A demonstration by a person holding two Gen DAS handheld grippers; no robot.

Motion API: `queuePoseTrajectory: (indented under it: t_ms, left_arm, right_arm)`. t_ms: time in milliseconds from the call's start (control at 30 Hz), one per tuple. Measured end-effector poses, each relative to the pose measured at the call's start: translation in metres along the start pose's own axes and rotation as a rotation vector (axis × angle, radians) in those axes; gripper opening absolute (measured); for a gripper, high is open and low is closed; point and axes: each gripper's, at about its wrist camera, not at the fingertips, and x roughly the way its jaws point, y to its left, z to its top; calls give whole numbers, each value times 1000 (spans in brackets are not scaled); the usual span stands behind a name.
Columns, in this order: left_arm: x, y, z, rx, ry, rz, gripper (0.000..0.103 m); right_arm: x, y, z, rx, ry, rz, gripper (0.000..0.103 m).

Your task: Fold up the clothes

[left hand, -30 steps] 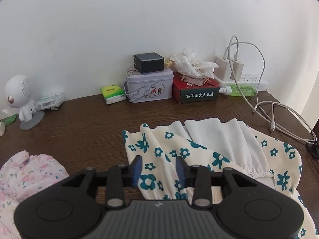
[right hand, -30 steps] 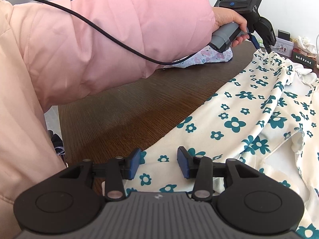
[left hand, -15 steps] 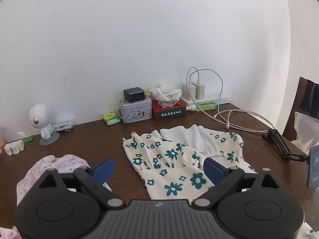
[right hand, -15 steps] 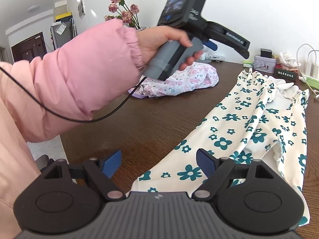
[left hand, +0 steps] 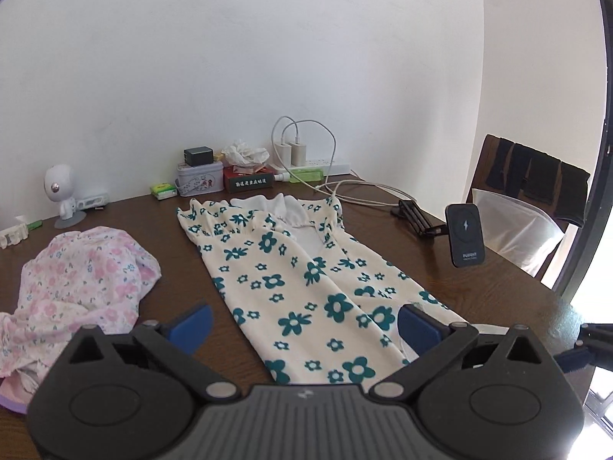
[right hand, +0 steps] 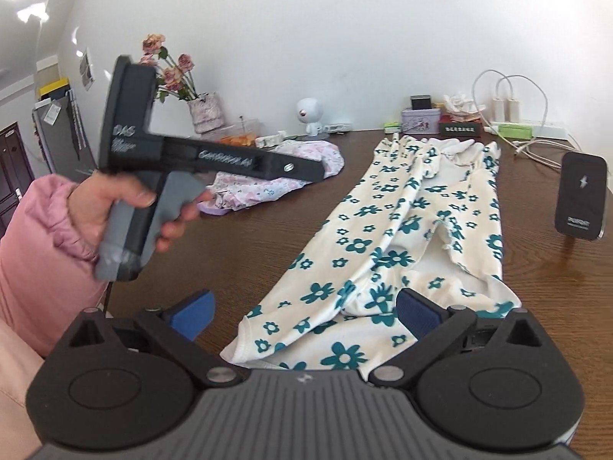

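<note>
Cream trousers with teal flowers (left hand: 306, 276) (right hand: 406, 230) lie stretched along the brown table (left hand: 479, 280), waistband toward the wall, white lining showing there. A crumpled pink floral garment (left hand: 76, 283) (right hand: 276, 180) sits to their left. My left gripper (left hand: 302, 326) hovers open above the trouser legs, holding nothing. My right gripper (right hand: 302, 312) is open too, above the leg hems at the near end. A hand (right hand: 115, 207) in a pink sleeve holds the left gripper's handle in the right wrist view.
Along the wall stand a tin (left hand: 200, 182), a red box (left hand: 249, 183), a power strip with chargers and cables (left hand: 318, 161), and a small white robot figure (left hand: 61, 195). A black charger stand (left hand: 465, 234) is at the right, a chair (left hand: 528, 199) beyond, a flower vase (right hand: 205, 113) at the left.
Both grippers opened from nearly shut and pulled back and up from the trousers. The trousers now lie stretched out flat on the table.
</note>
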Motion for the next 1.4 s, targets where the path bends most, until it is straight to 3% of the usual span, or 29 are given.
queuePoseTrajectory:
  t_ms: [233,433,500,567,633,767,867,933,1000,1200,1267,1333,1400]
  left_arm:
    - [8,-7,-23,-27,78,-25,102]
    - [20,-14,-30,-15,112,-46,98]
    - [22,-14,-30,-19,119,-50,96]
    - [26,-15,-30,-17,131,-55,81]
    - [31,-16,-30,-6,150,-63,73]
    - [40,-20,-32,15,179,-94,59]
    - [47,-23,-34,26,203,-106,49]
    - [53,-24,-37,37,219,-116,46]
    - [56,-25,-38,48,227,-118,46]
    - [60,-24,-21,64,260,-131,47]
    - [58,-22,3,46,249,-142,54]
    - [67,-27,42,45,238,-156,76]
    - [78,-33,83,45,227,-170,82]
  right_arm:
    - [-2,-56,-17,233,3,-155,103]
    - [21,-75,-10,277,48,-200,100]
    - [26,-76,-9,294,55,-195,86]
    - [31,-78,-9,312,61,-190,73]
    - [35,-79,-8,330,68,-184,72]
    - [44,-82,-7,365,81,-174,47]
    - [46,-86,-8,404,74,-158,40]
    - [47,-89,-10,432,67,-146,30]
    - [47,-91,-11,455,58,-133,13]
    - [47,-85,-6,420,27,-99,9]
    - [47,-76,-2,350,26,-111,9]
    - [48,-63,2,248,25,-138,9]
    - [50,-52,4,168,25,-147,9]
